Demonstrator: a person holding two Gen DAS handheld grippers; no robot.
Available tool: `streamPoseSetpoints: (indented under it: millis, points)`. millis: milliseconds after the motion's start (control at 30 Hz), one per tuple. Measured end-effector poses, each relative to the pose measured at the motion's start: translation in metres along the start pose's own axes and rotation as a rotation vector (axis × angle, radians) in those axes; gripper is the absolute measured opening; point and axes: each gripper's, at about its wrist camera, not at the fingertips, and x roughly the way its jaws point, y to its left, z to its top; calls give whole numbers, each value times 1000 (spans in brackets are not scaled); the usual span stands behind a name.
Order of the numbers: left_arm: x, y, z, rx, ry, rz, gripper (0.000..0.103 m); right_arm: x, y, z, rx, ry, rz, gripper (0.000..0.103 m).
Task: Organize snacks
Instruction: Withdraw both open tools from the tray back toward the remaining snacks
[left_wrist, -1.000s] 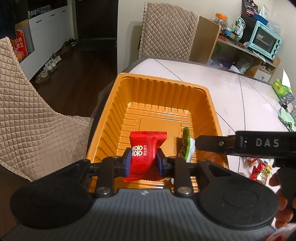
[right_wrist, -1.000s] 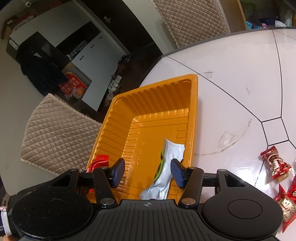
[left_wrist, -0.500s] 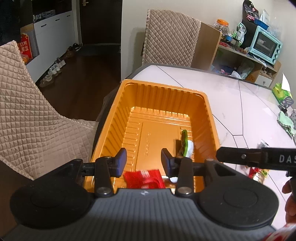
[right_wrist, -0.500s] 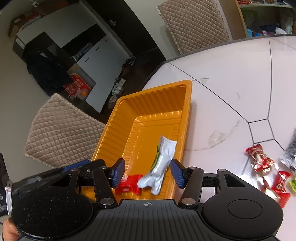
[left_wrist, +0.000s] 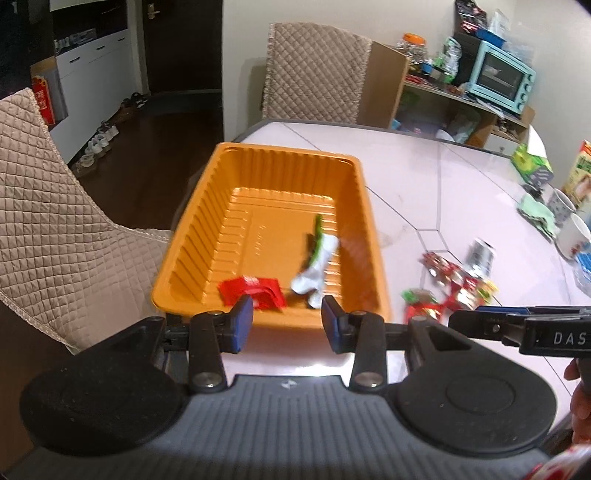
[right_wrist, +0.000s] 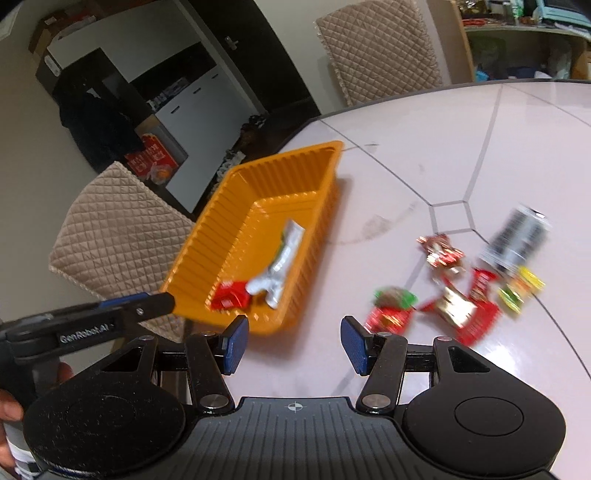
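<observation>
Both grippers empty | left gripper (left_wrist: 287, 322) fingers parted | right gripper (right_wrist: 293, 344) fingers wider apart

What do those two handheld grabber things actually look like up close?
Both look alike. The left gripper and right gripper each have two blue pads on black hinged fingers, above a ribbed grey body flanked by round black discs. White lettering marks their sides: "GenRobot.AI" and "DAS".

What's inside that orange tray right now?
The orange tray holds a red snack packet and a white-and-green packet. Its nearest corner hides behind the left tool.
</observation>
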Motion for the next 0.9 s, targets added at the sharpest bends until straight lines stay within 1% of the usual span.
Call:
streamPoseSetpoints:
  millis: [100,233,467,667,900]
  points:
    - [-6,-12,-10,18,6,-24,37,-16,-7,-15,-4,-10,-28,55]
    - [-10,-30,-21,54,13,-61,37,-36,-19,-32,22,-21,-60,56]
    - [-4,-65,-37,113,43,-124,37,-61,-46,-53,72,-39,-121,56]
    - [5,-89,-39,160,57,-174,37,-75,-66,-62,96,-58,-171,55]
    - [23,-113,-29,214,68,-210,37,-79,-85,-62,133,-77,-211,55]
